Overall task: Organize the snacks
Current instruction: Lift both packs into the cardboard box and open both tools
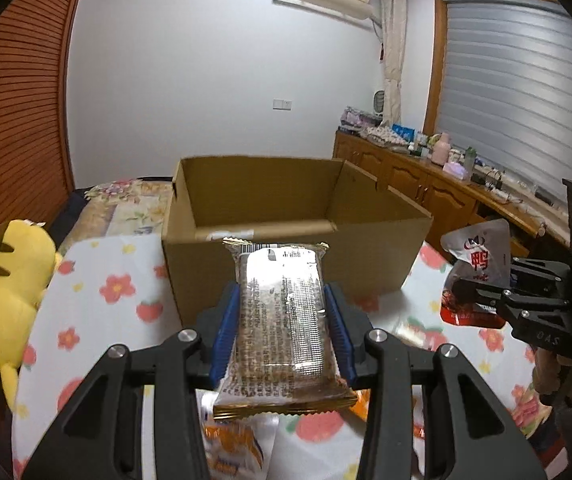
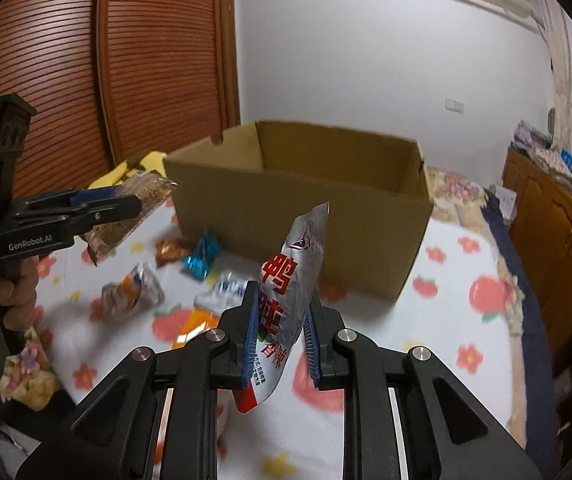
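My left gripper (image 1: 284,296) is shut on a clear-wrapped brown snack bar (image 1: 282,320) with gold crimped ends, held above the flowered cloth just short of the open cardboard box (image 1: 365,248). From the right wrist view this left gripper (image 2: 134,200) shows at the left with the bar (image 2: 142,204) in it. My right gripper (image 2: 280,300) is shut on a silver and red foil pouch (image 2: 289,288) that stands upright between the pads, in front of the box (image 2: 286,208). The left wrist view shows the right gripper (image 1: 461,292) at the right with the pouch (image 1: 477,264).
Loose snacks lie on the flowered cloth (image 2: 465,320): a blue foil piece (image 2: 202,258), a copper foil piece (image 2: 172,250), an orange and white packet (image 2: 134,292). A yellow plush toy (image 1: 6,292) sits at the left. A wooden sideboard (image 1: 425,184) runs along the right.
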Motion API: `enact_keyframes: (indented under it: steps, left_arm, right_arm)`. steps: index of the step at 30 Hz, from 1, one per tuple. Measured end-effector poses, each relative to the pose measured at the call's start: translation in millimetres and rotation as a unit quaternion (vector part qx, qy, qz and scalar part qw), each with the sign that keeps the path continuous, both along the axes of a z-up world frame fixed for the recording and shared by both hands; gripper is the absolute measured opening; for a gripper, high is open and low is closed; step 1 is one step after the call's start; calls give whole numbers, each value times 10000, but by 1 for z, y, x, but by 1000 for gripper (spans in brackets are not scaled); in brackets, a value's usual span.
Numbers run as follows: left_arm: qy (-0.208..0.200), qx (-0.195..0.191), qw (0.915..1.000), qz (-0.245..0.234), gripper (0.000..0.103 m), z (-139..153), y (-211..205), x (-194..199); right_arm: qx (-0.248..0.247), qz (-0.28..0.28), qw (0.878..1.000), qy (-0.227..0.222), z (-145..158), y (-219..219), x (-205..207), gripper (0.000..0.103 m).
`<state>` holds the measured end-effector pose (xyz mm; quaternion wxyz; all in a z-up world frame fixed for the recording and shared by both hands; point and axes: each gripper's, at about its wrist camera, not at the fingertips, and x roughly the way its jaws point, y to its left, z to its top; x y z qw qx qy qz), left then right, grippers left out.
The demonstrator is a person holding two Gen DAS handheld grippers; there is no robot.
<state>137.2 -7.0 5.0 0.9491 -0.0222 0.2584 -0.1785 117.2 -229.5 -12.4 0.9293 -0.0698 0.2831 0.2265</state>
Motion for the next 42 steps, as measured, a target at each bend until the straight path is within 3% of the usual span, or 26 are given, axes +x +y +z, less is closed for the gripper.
enact_keyframes:
  steps: [8, 12, 25, 42]
  left_arm:
    - [-248, -66, 9996, -70, 42, 32, 12, 44]
    - [-230, -19, 9997, -88, 42, 33, 13, 68]
    - [40, -82, 9998, -202, 42, 23, 2, 140]
    - [227, 261, 9993, -142, 43, 6, -15, 161]
  right_arm:
    - [38, 40, 9986, -523, 41, 2, 36, 18]
    - [15, 16, 9980, -630, 49, 5, 61, 18]
    - [-10, -140, 9995, -279, 27, 7, 139, 18]
    - [-93, -171, 9998, 41, 6, 10, 160, 20]
